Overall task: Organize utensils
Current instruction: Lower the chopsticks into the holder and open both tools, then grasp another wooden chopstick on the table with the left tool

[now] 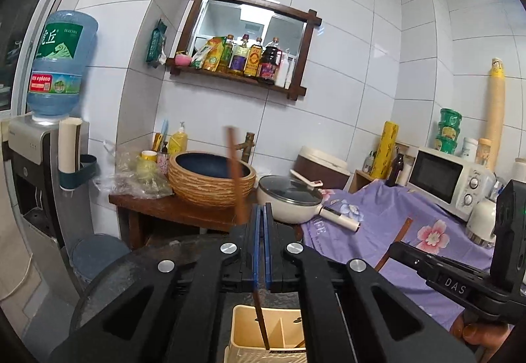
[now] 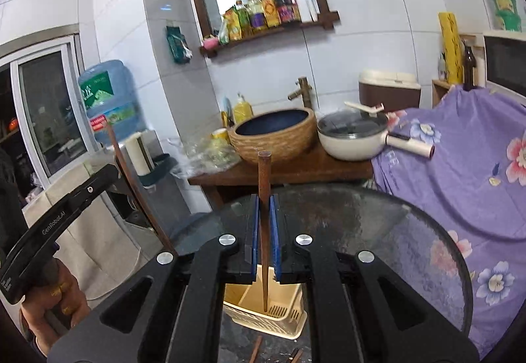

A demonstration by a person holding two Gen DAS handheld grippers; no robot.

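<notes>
My left gripper (image 1: 262, 215) is shut on a brown chopstick (image 1: 236, 175) that runs upright between its blue pads, its lower end inside the cream utensil holder (image 1: 245, 326). My right gripper (image 2: 264, 208) is shut on a second brown chopstick (image 2: 264, 179), also upright, with its tip down in the cream utensil holder (image 2: 250, 297). Each gripper shows in the other's view, the right one (image 1: 460, 277) and the left one (image 2: 49, 231), each with its chopstick. More chopsticks (image 2: 256, 353) lie on the round glass table (image 2: 411, 231) in front of the holder.
A woven basin (image 1: 212, 179) with a faucet, a lidded cream pan (image 1: 289, 198), a rice cooker and plastic bags sit on a wooden counter behind. A purple floral cloth (image 1: 394, 231) with a microwave (image 1: 450, 179) lies right. A water dispenser (image 1: 49, 146) stands left.
</notes>
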